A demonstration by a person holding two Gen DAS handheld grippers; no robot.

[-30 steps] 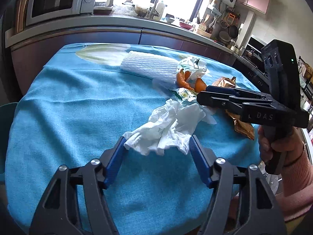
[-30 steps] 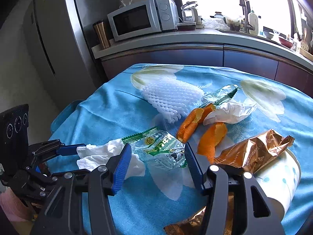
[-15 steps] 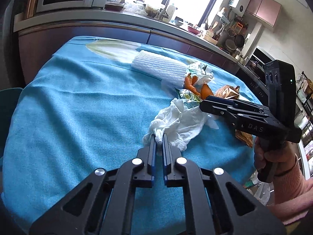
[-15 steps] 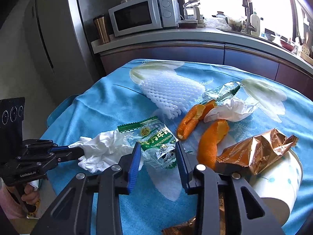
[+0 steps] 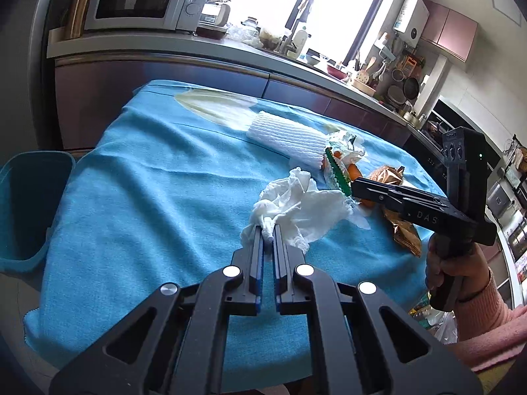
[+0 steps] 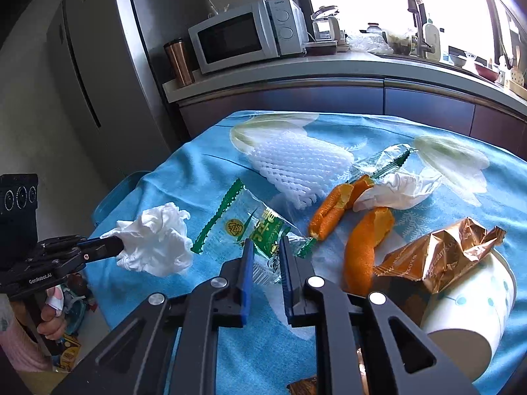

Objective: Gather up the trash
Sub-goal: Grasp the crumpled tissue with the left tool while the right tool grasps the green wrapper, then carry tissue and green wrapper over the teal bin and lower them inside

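Now both grippers have closed: left gripper point(image 5: 268, 230) on tissue point(image 5: 303, 204), right gripper point(image 6: 266, 247) on wrapper point(image 6: 250, 227).

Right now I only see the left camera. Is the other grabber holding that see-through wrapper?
Observer: Yes, the right gripper is pinched shut on the clear wrapper with green edges.
Child: Is anything hiding behind that grabber?
Observer: A paper cup lies on its side there, with its open end towards the camera.
Child: Is something on the cup?
Observer: A crumpled gold wrapper rests on top of it.
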